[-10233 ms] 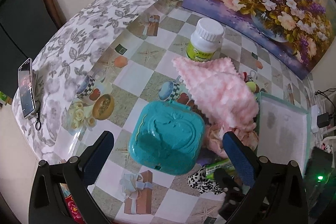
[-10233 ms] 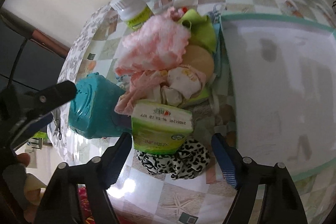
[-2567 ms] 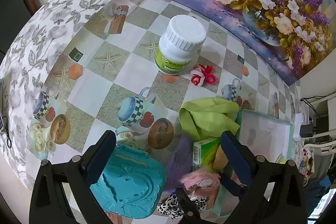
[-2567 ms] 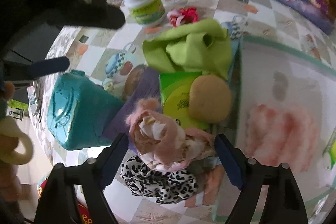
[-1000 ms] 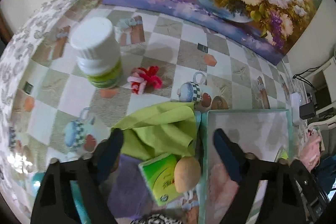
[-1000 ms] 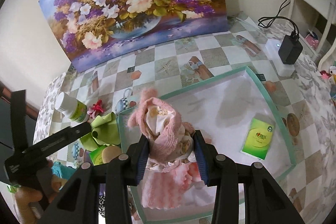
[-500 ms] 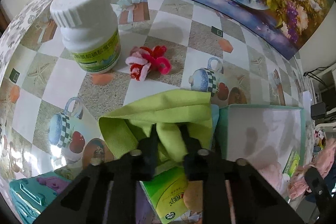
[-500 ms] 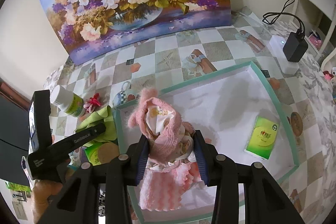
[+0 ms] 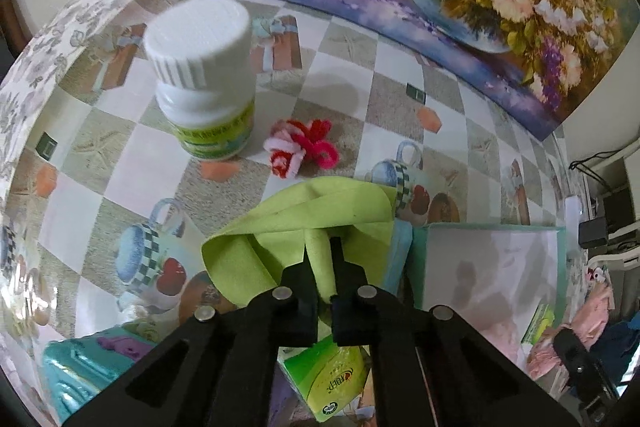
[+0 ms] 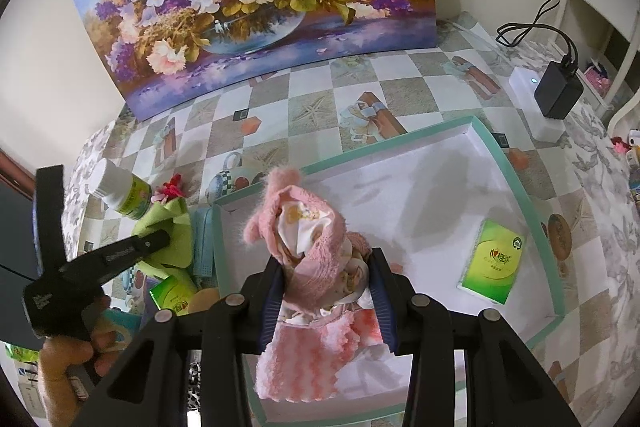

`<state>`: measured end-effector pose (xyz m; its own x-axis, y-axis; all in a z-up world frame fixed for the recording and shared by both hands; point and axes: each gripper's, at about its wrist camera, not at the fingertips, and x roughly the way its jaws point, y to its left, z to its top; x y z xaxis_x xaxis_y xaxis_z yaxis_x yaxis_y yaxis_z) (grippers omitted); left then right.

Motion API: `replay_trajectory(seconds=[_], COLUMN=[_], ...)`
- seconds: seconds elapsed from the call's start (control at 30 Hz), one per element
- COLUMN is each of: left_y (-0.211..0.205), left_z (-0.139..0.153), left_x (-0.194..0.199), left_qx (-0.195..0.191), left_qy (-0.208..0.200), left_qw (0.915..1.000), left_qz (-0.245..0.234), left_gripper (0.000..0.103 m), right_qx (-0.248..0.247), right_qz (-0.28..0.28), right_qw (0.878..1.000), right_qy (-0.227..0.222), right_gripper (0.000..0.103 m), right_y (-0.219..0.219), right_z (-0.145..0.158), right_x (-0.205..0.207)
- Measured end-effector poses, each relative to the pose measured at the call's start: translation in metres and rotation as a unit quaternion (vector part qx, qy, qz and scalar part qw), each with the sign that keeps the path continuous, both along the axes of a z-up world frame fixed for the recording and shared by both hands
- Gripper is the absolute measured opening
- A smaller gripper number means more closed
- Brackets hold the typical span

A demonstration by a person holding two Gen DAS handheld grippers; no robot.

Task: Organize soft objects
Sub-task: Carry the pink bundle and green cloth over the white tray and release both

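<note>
Left claw (image 9: 322, 255) clenched on the green cloth (image 9: 296, 223) beside the tray (image 9: 560, 247), right claw (image 10: 326, 283) grasping the pink doll (image 10: 308, 239): lift slowly, keeping folds bunched.

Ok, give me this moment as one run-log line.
left gripper: just closed on green cloth | right gripper: holds pink plush toy over tray | tray holds: pink towel, green tissue pack

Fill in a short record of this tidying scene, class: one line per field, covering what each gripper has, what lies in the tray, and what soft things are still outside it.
left gripper: shut on green cloth, jaws just closed
right gripper: shut on pink plush bundle, above the tray
tray: pink wavy cloth, green packet
soft items outside: red-pink hair tie
hard item outside: white bottle
</note>
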<state>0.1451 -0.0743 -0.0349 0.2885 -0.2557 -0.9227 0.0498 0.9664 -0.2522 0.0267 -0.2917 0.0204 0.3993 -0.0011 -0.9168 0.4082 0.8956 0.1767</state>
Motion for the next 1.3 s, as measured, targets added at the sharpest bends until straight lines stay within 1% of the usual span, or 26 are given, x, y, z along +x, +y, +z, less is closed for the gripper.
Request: replay_trajectory(seconds=[0.23,0.4,0.57,0.7,0.9,1.0,1.1,1.23,1.3], left_y=[0.005,0.011,0.015,0.014,-0.001,-0.017,-0.044,-0.081,-0.100], left_z=[0.030,0.067,0.111,0.148,0.178,0.183,0.177,0.157,0.140], left_x=[-0.001,-0.006,-0.018,-0.033,-0.048,-0.055,-0.063,-0.071,-0.074], left_qx=[0.000,-0.010,-0.025,-0.037,-0.058,-0.065,-0.056,-0.050,-0.051], left_qy=[-0.027,-0.069,-0.122,-0.170,-0.210,-0.217,-0.216,-0.205,-0.193], left_qw=[0.9996,0.9975,0.9922,0.9847,0.9756,0.9727,0.9714,0.9688,0.9677], left_qz=[0.007,0.010,0.009,0.000,-0.028,-0.049,-0.082,-0.130,-0.154], left_gripper=[0.004,0.004,0.004,0.004,0.004,0.004,0.004,0.004,0.004], right_qx=[-0.002,-0.016,-0.029,-0.047,-0.075,-0.089,-0.101,-0.095,-0.095], right_qz=[-0.002,-0.005,-0.012,-0.022,-0.043,-0.060,-0.079,-0.102,-0.105], right_qw=[1.000,1.000,0.998,0.996,0.991,0.989,0.988,0.987,0.988], right_qy=[-0.005,-0.023,-0.047,-0.075,-0.104,-0.105,-0.088,-0.074,-0.066], right_gripper=[0.043,0.043,0.043,0.043,0.043,0.043,0.043,0.043,0.043], right_y=[-0.001,-0.002,-0.003,-0.005,-0.016,-0.028,-0.042,-0.062,-0.070], right_z=[0.003,0.017,0.038,0.060,0.087,0.091,0.083,0.066,0.053], right_x=[-0.001,-0.005,-0.011,-0.018,-0.029,-0.034,-0.034,-0.036,-0.034])
